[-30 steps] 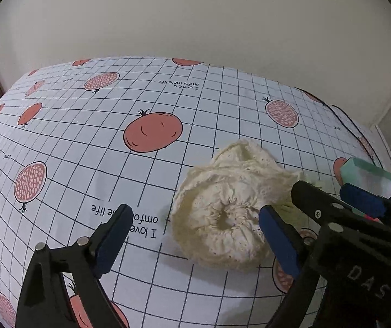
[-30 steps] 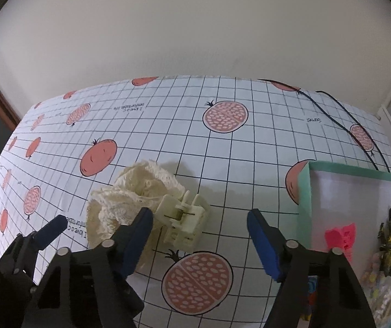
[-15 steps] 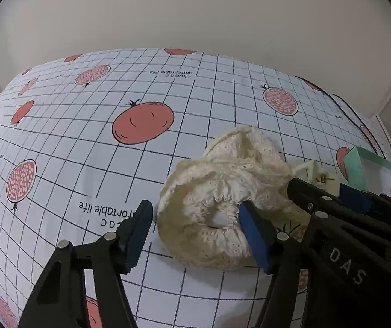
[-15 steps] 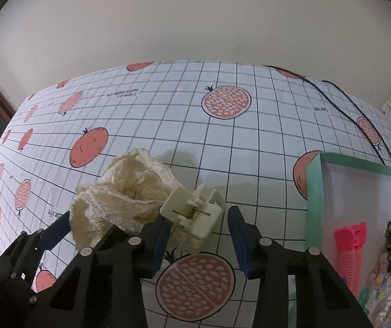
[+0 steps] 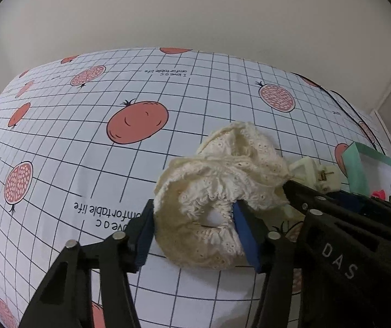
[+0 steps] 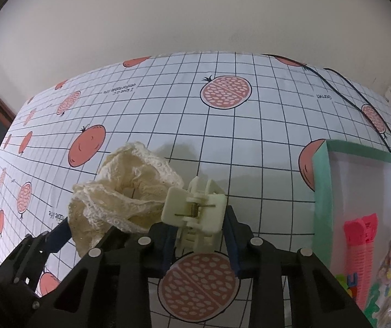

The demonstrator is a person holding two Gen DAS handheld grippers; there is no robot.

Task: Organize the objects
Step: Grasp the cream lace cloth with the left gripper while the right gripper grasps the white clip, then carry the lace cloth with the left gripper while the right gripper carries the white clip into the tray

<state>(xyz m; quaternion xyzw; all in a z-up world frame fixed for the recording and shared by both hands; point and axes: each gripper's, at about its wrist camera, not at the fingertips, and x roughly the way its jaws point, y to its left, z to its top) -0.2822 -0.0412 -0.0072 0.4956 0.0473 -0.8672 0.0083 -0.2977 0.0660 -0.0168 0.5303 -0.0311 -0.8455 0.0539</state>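
Remaining outside the box [image 6: 321, 191], the scrunchie [image 5: 211, 199] is being pinched by the left claw [image 5: 192, 235] and the clip [image 6: 195, 216] by the right claw [image 6: 199, 242], while other trinkets are already lying inside.

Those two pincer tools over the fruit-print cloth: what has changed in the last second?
Both grippers closed in. The left gripper narrowed its fingers around the cream lace scrunchie; the right gripper moved forward and shut on the cream hair claw clip, which now looks tilted up off the tablecloth. The green-rimmed tray and its contents stayed put.
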